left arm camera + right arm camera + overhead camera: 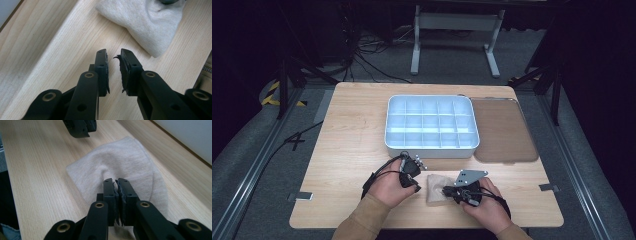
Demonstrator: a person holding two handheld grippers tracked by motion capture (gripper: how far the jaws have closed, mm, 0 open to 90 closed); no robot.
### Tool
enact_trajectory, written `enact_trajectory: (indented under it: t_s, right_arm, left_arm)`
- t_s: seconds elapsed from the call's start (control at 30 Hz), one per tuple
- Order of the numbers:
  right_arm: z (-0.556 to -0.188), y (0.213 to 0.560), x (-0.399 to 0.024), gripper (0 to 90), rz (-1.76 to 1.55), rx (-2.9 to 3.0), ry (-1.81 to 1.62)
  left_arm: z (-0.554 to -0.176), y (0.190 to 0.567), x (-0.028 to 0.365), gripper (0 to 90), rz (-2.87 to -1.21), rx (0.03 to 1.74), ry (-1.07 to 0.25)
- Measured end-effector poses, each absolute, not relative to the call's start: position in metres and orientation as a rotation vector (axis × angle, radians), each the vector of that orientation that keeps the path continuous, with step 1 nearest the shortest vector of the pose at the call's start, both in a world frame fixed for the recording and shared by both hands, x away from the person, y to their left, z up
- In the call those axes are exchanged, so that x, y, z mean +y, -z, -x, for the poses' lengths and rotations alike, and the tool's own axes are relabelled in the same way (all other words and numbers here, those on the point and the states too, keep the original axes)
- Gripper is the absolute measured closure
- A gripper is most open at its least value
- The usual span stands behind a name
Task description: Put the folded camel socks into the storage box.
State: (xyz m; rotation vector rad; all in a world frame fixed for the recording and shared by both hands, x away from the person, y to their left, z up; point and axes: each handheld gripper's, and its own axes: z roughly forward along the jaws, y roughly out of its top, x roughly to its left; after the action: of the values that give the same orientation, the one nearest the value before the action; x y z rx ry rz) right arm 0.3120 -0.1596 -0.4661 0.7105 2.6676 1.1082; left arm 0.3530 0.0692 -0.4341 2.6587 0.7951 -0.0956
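- the beige cloth (435,189) lies crumpled on the wooden table (347,150), near the table's front edge and in front of the white divided tray (430,124), apart from the tray's front wall.
- the right gripper (448,190) sits at the cloth's right side, held in the person's right hand (484,206), with its grey three-cornered plate on top.
- in the right gripper view the right gripper's (116,181) two black jaws are drawn together over the cloth (125,162), and a fold of the fabric bunches up right at their tips; they look clamped on that pinch of cloth.
- the left gripper (414,161) is just left of the cloth and between the cloth and the tray's front wall, held in the person's left hand (392,187).
- in the left gripper view the left gripper's (114,53) jaws stand a narrow gap apart with only bare table (62,50) between them; nothing is gripped.
- in that same view the cloth (147,22) lies ahead of the jaw tips and to their right, near but not touching them.
- a brown translucent lid (504,130) lies flat on the table, right beside the tray's right wall.
- the tray's small compartments look empty of anything i can make out from the high view.
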Motion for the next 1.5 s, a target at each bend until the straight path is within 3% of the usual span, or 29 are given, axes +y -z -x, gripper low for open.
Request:
enact_trajectory:
  t_s: [0.7, 1.27, 1.5]
  right_arm:
    - [-0.310, 0.472, -0.167, 86.8, -0.701, 2.648, -1.173]
    - [-0.308, 0.471, -0.165, 85.2, -0.693, 2.645, -1.159]
    - [-0.307, 0.469, -0.164, 83.1, -0.660, 2.637, -1.179]
  left_arm:
    - [-0.353, 0.443, 0.041, 80.7, -2.682, 0.686, 0.062]
    - [-0.339, 0.422, 0.021, 79.3, -2.567, 0.428, 0.006]
    - [-0.338, 0.424, 0.021, 79.2, -2.571, 0.464, 0.011]
